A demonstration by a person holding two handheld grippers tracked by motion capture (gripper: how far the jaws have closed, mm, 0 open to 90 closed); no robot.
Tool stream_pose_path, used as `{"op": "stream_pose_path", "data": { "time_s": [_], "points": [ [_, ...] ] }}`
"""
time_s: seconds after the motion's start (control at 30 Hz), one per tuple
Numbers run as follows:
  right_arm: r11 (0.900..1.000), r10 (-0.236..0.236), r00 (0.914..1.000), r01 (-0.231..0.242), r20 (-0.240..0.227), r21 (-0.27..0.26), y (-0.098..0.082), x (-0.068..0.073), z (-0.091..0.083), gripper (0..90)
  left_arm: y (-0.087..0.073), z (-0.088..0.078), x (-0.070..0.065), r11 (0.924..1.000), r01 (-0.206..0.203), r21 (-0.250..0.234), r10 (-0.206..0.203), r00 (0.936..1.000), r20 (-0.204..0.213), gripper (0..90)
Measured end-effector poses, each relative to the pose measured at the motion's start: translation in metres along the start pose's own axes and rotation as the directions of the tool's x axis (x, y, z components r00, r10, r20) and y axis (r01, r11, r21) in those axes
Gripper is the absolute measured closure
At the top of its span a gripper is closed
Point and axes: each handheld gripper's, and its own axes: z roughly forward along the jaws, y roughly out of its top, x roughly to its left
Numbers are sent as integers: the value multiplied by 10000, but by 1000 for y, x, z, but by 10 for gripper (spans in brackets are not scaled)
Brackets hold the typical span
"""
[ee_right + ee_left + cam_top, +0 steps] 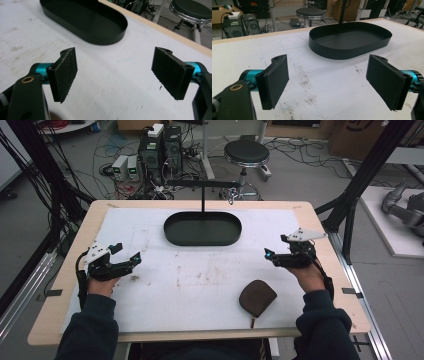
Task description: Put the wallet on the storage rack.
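Desk (150, 320): black oval tray (202, 228) at far edge, centre; brown pouch (257, 297) near front edge, right. Left gripper (126, 256) and right gripper (271, 256): jaws apart, empty. Risk: soft pouch may slip from a shallow pinch.

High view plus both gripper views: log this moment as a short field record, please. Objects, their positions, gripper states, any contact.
surface: white mat, stained, on a wooden table
tray: black oval tray, far centre, looks empty; a thin black post rises behind it
pouch: brown pouch, near edge, right of centre, lying flat
left gripper: open, holding nothing, over the mat's left side
right gripper: open, holding nothing, beyond the pouch
contact: neither gripper touches tray or pouch
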Motion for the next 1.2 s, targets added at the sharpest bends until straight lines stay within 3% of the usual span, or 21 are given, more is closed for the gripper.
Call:
{"op": "stream_pose_path", "data": {
  "time_s": [0.17,0.4,0.43,0.73,0.77,0.93,1.0,1.07,1.1,1.17,1.2],
  "points": [
    [9997,-157,9991,163,-394,165,-23,17,-12,212,0,2,0,10000,-23,32,23,10000,27,188],
    [9983,-353,9947,396,-965,426,-37,29,-9,211,0,1,-3,9998,-167,148,167,9999,17,191],
    [9964,-436,9923,517,-1162,671,-41,33,-6,212,1,2,-4,9997,-191,148,191,9998,24,193],
    [9939,-268,9843,450,-1744,1011,-52,35,2,212,1,3,-7,9994,-274,195,272,9996,85,194],
    [9903,-224,9800,489,-1978,1300,-53,37,7,212,0,3,-7,9995,-232,213,231,9997,70,194],
    [9772,-167,9757,623,-2185,2032,-58,41,22,209,1,3,-7,9995,-260,200,257,9996,105,195],
    [9790,-105,9718,580,-2355,1955,-60,38,24,201,1,3,-7,9994,-258,215,255,9996,113,197],
    [9822,167,9664,322,-2563,1851,-64,35,26,202,0,3,-8,9994,-262,207,259,9996,118,197],
    [9804,607,9541,-18,-2932,1970,-65,32,27,304,0,3,-8,9993,-294,232,291,9995,133,199],
    [9821,650,9242,75,-3764,1881,-65,30,27,518,0,4,-8,9993,-274,264,270,9995,148,200],
    [9821,650,9242,75,-3764,1881,-65,30,27,518,0,4,-8,9992,-284,277,280,9995,132,200]
  ]
}}
